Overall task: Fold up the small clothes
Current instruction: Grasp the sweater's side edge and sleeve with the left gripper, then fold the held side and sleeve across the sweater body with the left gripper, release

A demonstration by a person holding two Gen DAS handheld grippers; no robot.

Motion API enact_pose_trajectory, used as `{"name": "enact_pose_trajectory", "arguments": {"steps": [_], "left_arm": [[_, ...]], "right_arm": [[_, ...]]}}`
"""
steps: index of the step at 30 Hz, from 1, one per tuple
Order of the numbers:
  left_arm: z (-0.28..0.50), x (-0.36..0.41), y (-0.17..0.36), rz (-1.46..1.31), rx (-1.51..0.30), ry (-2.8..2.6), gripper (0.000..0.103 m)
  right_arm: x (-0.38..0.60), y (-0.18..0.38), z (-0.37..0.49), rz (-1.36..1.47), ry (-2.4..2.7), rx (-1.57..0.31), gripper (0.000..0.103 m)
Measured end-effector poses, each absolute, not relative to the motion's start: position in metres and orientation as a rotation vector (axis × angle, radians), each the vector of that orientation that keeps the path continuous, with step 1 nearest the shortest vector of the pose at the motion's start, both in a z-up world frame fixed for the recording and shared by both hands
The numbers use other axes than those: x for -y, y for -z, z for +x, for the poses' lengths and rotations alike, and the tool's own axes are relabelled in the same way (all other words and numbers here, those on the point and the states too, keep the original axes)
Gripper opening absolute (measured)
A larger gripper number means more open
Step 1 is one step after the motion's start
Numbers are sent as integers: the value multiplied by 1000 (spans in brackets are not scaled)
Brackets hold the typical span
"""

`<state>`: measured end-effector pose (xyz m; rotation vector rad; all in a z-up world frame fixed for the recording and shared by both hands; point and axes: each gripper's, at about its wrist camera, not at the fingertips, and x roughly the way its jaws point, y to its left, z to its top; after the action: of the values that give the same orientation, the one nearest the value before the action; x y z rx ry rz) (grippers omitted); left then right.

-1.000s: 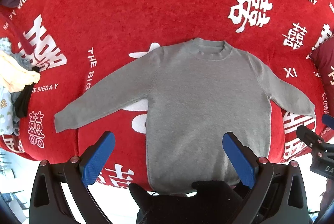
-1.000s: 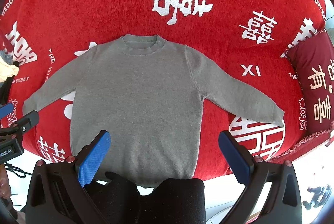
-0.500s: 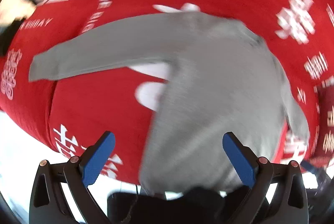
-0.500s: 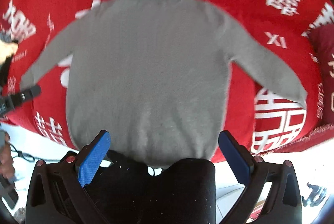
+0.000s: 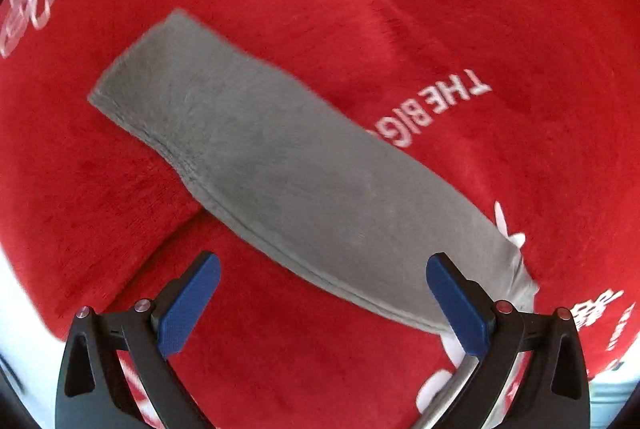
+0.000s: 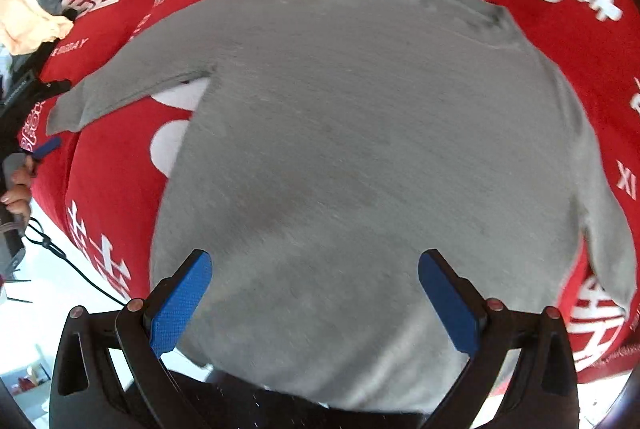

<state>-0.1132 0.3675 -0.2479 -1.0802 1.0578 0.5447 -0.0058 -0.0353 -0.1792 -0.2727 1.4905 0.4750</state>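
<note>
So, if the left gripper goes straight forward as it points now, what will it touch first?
Most likely the grey sweater's sleeve, lying flat ahead of the open left gripper on the red blanket; depth is unclear.

A plain grey sweater (image 6: 360, 133) lies on a red blanket (image 5: 460, 29) printed with white characters and lettering (the gripper pads (image 6: 180, 303) are blue).

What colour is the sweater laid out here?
Plain grey sweater, clearest in the right wrist view.
</note>
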Motion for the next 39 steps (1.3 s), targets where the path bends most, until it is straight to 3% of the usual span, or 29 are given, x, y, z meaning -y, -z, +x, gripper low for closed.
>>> {"name": "enact_pose_trajectory", "arguments": {"steps": [8, 10, 12, 13, 14, 15, 21, 27, 33, 36, 37, 39], "left_arm": [[-101, -393, 275, -1189, -940, -551, 103], [-92, -397, 275, -1171, -939, -559, 95], [-85, -396, 273, -1129, -973, -616, 56], [-81, -395, 272, -1086, -1014, -663, 43], [-77, -394, 270, -1058, -1031, -677, 19], [-75, -392, 267, -1031, -1028, -672, 12], [-36, -337, 205, -788, -992, -543, 11], [50, -169, 148, -583, -985, -141, 11], [114, 31, 178, -437, -1173, 162, 11], [94, 60, 185, -408, -1255, 164, 12], [86, 63, 184, -383, -1263, 156, 17], [69, 56, 182, -332, -1280, 114, 39]], "right_arm": [[11, 198, -10, -245, -499, -1516, 103], [3, 200, -10, -248, -503, -1512, 103], [1, 199, -10, -247, -505, -1510, 103], [1, 194, -8, -234, -507, -1501, 103], [1, 194, -8, -234, -507, -1501, 103], [2, 192, -7, -226, -509, -1498, 103], [33, 174, 2, -141, -496, -1455, 103], [100, 165, 25, -57, -411, -1408, 103], [207, 164, 54, 15, -220, -1386, 103], [246, 169, 60, 41, -155, -1413, 103], [259, 171, 61, 51, -137, -1424, 103], [272, 173, 62, 68, -127, -1432, 103]]}}
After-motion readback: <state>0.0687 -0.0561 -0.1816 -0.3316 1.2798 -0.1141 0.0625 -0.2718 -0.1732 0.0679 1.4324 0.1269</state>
